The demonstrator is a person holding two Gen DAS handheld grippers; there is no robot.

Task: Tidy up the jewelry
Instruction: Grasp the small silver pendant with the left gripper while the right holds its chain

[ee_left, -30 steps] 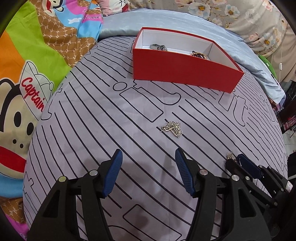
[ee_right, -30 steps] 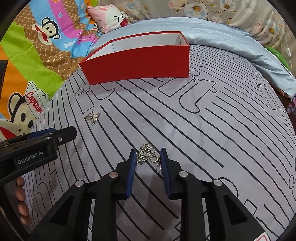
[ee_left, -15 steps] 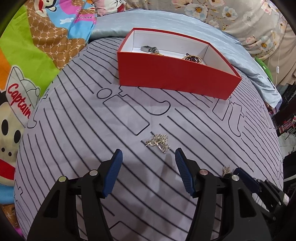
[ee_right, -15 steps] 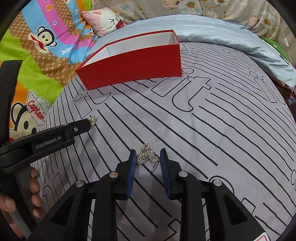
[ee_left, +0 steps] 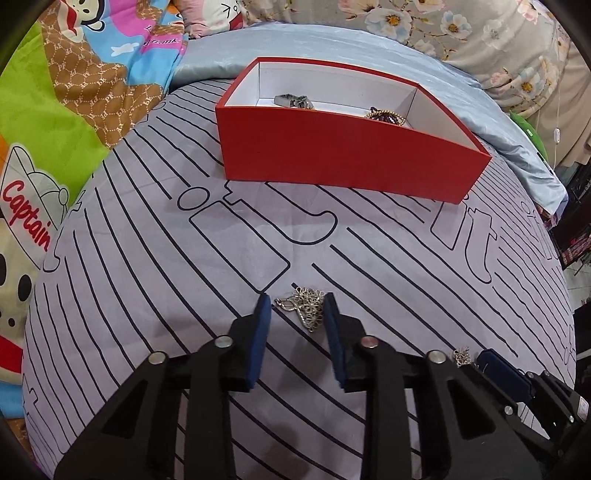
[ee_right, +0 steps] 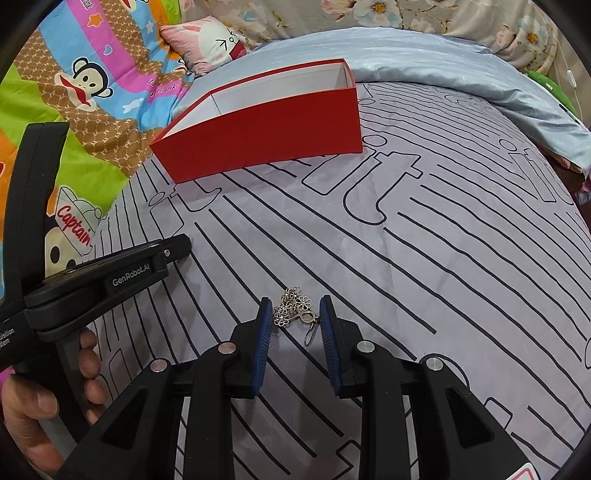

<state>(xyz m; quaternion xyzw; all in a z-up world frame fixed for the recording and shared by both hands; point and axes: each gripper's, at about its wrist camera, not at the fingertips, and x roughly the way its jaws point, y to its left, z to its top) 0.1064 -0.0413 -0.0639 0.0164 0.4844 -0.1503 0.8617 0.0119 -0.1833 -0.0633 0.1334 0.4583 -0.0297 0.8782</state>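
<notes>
Two claws, each open astride a chain: left claw (ee_left: 297, 308) around silver chain (ee_left: 304, 305), right claw (ee_right: 296, 308) around flower chain (ee_right: 295, 311)

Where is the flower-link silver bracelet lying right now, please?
In the right wrist view, the flower-link bracelet lies on the striped grey bedsheet, between the open fingers of the right hand-held gripper, nearer than the red box.

We are in a bedroom at home, working right on a bed: under us lies a grey bedspread (ee_left: 229, 258) printed with black lines, with a pale blue quilt (ee_right: 424, 59) bunched along its far edge. A bright cartoon monkey blanket (ee_right: 92, 85) lies to the left, a small pink rabbit pillow (ee_right: 210, 44) sits behind it, and flowered bedding (ee_left: 443, 26) runs along the back.
</notes>
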